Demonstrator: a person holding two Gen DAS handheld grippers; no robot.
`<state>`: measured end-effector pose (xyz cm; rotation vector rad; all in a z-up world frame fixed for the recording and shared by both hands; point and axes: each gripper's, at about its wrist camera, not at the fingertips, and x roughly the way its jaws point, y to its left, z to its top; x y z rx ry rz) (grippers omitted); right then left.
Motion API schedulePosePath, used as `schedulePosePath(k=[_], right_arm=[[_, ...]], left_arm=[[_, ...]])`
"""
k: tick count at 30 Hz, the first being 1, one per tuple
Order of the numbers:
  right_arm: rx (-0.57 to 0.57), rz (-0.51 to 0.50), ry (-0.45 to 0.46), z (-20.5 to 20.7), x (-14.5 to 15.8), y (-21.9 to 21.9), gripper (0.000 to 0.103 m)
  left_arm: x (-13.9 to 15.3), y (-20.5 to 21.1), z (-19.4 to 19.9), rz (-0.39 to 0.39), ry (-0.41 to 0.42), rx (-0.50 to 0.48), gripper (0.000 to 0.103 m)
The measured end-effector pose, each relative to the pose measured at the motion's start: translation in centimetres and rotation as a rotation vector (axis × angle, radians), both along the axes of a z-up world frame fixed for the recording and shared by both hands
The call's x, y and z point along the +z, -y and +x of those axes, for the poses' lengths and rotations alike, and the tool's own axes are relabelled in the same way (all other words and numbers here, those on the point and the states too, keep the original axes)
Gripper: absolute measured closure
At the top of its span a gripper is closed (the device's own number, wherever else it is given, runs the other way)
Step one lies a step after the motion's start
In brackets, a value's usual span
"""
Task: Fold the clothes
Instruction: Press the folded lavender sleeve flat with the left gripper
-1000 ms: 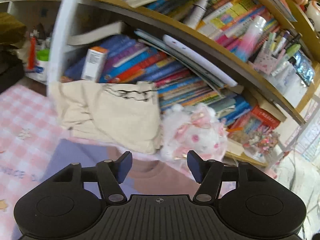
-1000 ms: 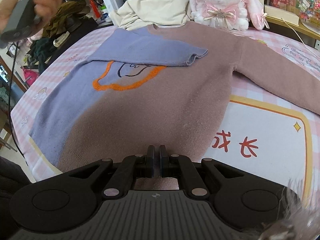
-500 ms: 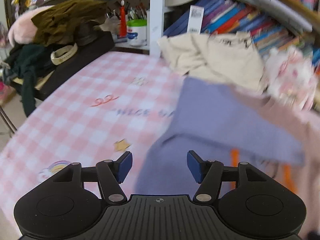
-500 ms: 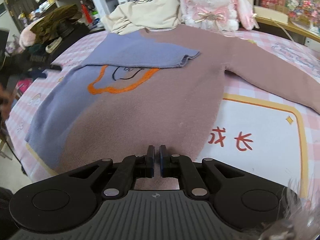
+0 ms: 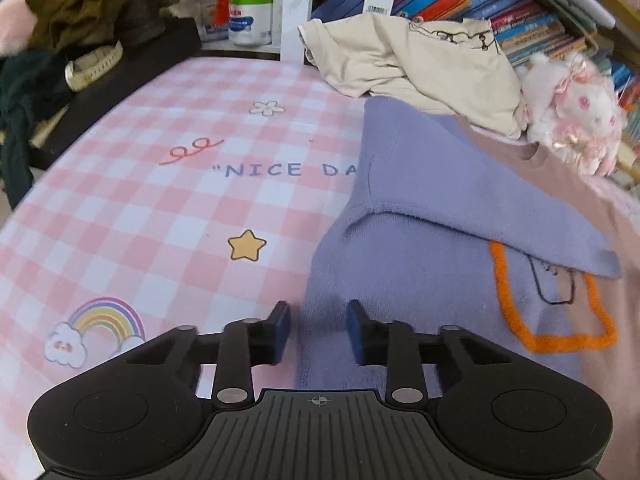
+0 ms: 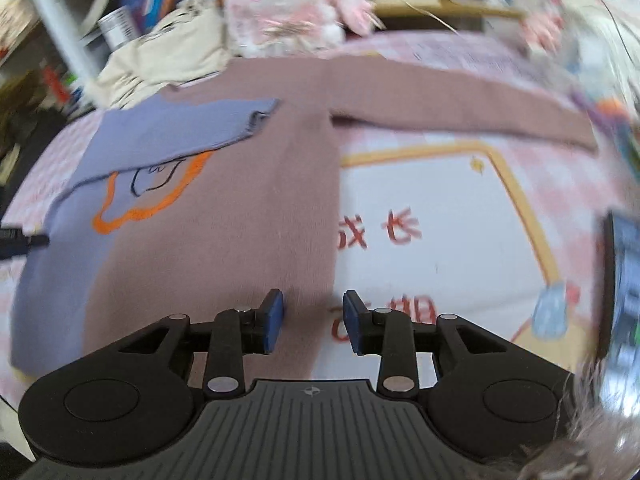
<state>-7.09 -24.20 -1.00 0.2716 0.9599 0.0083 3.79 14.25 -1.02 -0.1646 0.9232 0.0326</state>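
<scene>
A purple and dusty-pink sweater with an orange outline motif lies flat on the pink checked tablecloth. Its purple sleeve is folded across the chest. The pink sleeve stretches out to the right. My left gripper is low over the sweater's purple side edge near the hem. Its jaws are closing, the fabric edge lies between them, and the pads stand apart from it. My right gripper is at the pink side edge near the hem. Its jaws are opening and straddle that edge.
A cream garment and a white plush rabbit sit behind the sweater's collar, in front of shelves of books. Dark clothes are piled on a stand at the far left. A dark screen-like object is at the right edge.
My left gripper swung down from facing the bookshelf to the sweater's purple edge. My right gripper's jaws went from shut to apart, and its view rolled and shifted right.
</scene>
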Motion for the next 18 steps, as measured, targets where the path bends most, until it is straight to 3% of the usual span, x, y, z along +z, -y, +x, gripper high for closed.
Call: schedulePosePath(k=[2,6,10,18], right_arm=[[-0.030,0.015,-0.009,-0.3,-0.1,-0.4,0.077],[-0.043,-0.016,-0.009,-0.7,0.0,-2.1,0.088],[-0.025,-0.036,-0.008,-0.9,0.2,-4.1,0.089],[0.033,-0.056,-0.005,-0.6,0.3,-7.8,0.089]], left_arm=[[0.0,-0.3,0.0,-0.008,0.000,-0.031,0.097],[0.2,-0.6,-0.1,0.025,0.002,-0.109,0.099],[0.6,-1.9,-0.4,0.042,0.013,-0.126,0.099],[0.5,-6.2,-0.4,-0.004,0.003,-0.074,0.099]])
